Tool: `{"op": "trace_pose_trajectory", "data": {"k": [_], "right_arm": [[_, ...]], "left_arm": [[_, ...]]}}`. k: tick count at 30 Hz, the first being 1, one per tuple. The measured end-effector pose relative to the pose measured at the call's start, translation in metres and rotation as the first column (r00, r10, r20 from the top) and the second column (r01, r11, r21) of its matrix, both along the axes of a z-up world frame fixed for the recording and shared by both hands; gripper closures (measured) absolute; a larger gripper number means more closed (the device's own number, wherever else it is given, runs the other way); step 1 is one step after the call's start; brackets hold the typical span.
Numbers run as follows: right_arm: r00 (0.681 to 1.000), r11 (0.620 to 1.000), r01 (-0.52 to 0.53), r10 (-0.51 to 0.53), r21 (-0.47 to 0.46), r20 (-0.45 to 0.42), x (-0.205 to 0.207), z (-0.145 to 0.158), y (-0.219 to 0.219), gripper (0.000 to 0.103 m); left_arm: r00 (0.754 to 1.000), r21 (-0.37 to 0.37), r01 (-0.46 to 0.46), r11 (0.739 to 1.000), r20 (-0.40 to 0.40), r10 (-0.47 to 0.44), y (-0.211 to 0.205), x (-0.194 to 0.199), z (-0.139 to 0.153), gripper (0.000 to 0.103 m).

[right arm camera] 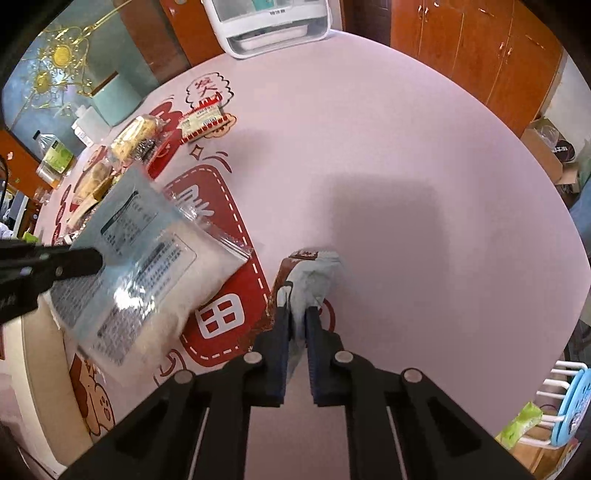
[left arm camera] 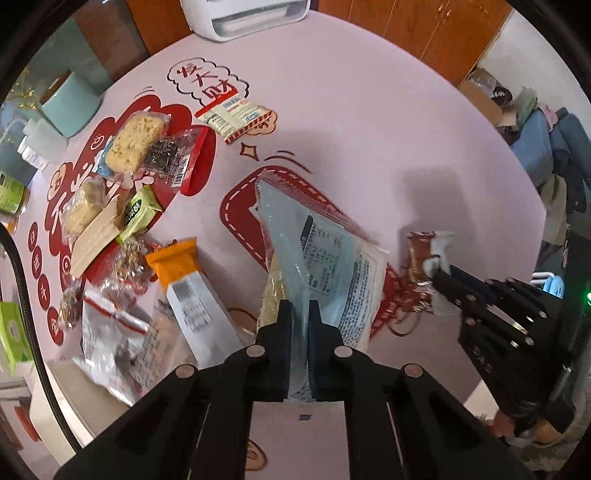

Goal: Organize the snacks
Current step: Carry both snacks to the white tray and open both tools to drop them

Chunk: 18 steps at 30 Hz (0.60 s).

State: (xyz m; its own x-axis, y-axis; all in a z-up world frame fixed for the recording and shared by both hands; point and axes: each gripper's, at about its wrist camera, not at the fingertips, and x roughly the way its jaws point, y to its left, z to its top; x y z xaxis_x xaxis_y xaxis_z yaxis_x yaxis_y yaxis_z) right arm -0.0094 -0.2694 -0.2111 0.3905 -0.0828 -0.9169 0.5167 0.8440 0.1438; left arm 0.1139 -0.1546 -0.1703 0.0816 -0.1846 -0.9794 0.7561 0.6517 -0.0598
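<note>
My left gripper [left arm camera: 299,308] is shut on a flat clear snack bag [left arm camera: 332,258] with a printed label, holding it above the pink round table [left arm camera: 369,129]. The same bag [right arm camera: 147,273] hangs at the left of the right wrist view, with the left gripper [right arm camera: 98,260] on its edge. My right gripper [right arm camera: 297,314] is shut on a small brown-and-white wrapped snack [right arm camera: 306,273], which also shows in the left wrist view [left arm camera: 424,269] with the right gripper [left arm camera: 437,273] on it. Several other snacks lie at the table's left: noodle blocks [left arm camera: 135,142], a green packet [left arm camera: 138,212], an orange-topped packet [left arm camera: 184,269].
A white appliance [left arm camera: 243,18] stands at the table's far edge. A teal box [left arm camera: 70,103] and bottles [left arm camera: 37,146] sit at the far left. Wooden cabinets [right arm camera: 480,48] line the back. A red-trimmed white packet [left arm camera: 232,116] lies apart from the pile. Boxes and clothes [left arm camera: 535,129] lie beyond the right rim.
</note>
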Motion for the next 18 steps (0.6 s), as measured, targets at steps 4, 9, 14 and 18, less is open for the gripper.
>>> {"op": "trace_pose_trajectory", "data": {"k": [4, 9, 14, 18], "right_arm": [[0.999, 1.0, -0.018, 0.018, -0.021, 0.035, -0.006, 0.012, -0.004, 0.095], [0.996, 0.998, -0.043, 0.046, -0.04, 0.082, -0.013, 0.029, -0.008, 0.095], [0.986, 0.995, -0.091, 0.096, -0.041, 0.139, -0.015, 0.047, -0.006, 0.095], [0.96, 0.987, -0.159, 0.153, 0.007, 0.235, -0.018, 0.066, -0.002, 0.095]], "left_arm": [[0.999, -0.031, -0.03, 0.999, 0.031, 0.031, 0.003, -0.023, 0.026, 0.098], [0.994, -0.072, -0.078, 0.994, 0.068, 0.083, 0.013, -0.039, 0.058, 0.098], [0.981, -0.106, -0.152, 0.983, 0.104, 0.163, 0.03, -0.053, 0.089, 0.098], [0.957, -0.144, -0.244, 0.959, 0.127, 0.262, 0.06, -0.061, 0.114, 0.098]]}}
